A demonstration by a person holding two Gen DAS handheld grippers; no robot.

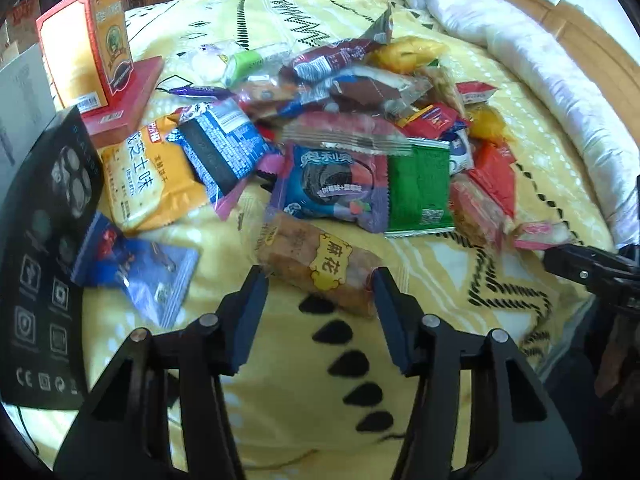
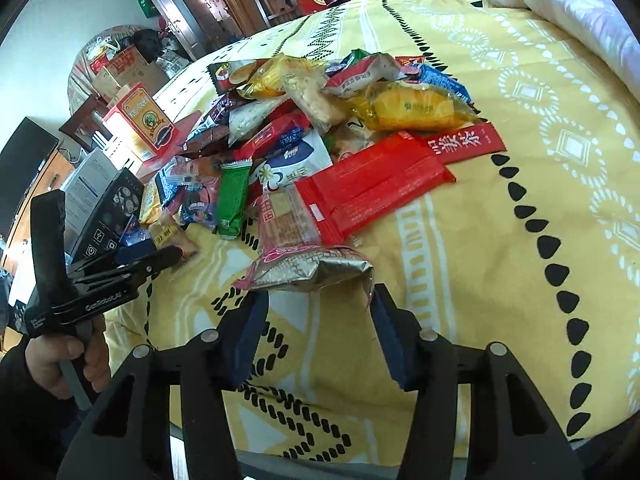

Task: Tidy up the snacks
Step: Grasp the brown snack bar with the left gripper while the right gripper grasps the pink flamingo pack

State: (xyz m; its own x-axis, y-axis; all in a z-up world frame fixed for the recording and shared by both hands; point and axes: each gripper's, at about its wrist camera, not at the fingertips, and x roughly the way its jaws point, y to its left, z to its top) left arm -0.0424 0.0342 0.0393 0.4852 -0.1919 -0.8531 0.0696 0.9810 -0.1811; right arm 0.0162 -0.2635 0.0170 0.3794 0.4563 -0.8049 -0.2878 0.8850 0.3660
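A heap of snack packets lies on a yellow patterned bedspread; it also shows in the right wrist view. My left gripper is open, its fingers on either side of the near end of a brown fried-dough twist packet. My right gripper is open, just short of a pink and silver packet at the heap's near edge. In the right wrist view the left gripper sits at the left, by the twist packet.
A red and orange box stands at the far left on a flat red box. A black box stands at the left edge. A white duvet lies along the right. Cartons and furniture stand beyond the bed.
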